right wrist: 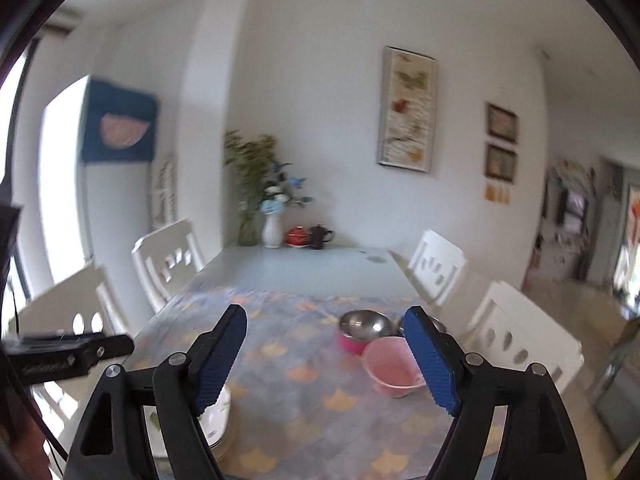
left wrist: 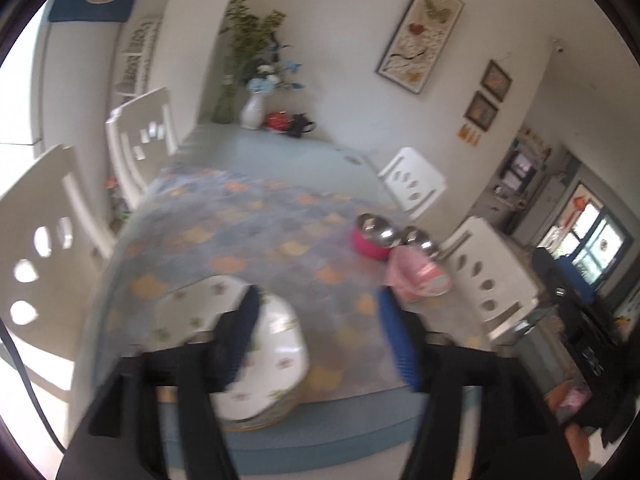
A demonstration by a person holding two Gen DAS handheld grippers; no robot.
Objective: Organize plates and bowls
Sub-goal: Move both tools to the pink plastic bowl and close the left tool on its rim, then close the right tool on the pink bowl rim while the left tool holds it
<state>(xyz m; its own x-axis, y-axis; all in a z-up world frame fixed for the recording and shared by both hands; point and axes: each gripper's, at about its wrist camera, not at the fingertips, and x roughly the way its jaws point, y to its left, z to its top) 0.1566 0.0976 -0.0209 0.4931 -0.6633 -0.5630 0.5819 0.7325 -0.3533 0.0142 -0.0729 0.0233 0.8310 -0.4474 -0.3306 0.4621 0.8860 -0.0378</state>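
A stack of white floral plates (left wrist: 276,352) sits at the near left of the patterned table mat (left wrist: 240,232); the left finger of my left gripper (left wrist: 318,296) hides part of it. That gripper is open, above the table, with nothing between its fingers. At the right of the mat stand a pale pink plastic bowl (left wrist: 420,276), a steel bowl with a pink outside (left wrist: 372,236) and a second steel bowl (left wrist: 422,240). In the right wrist view my right gripper (right wrist: 324,314) is open and empty, raised over the mat, with the pink bowl (right wrist: 394,368), the steel bowl (right wrist: 362,330) and the plates (right wrist: 218,420) below it.
White chairs (right wrist: 168,264) (right wrist: 440,264) line both long sides of the table (right wrist: 320,268). At its far end stand a white vase of flowers (right wrist: 272,228), a green glass vase (right wrist: 248,228), a red pot (right wrist: 297,237) and a dark mug (right wrist: 320,236). The other gripper's body (right wrist: 72,352) shows at the left edge.
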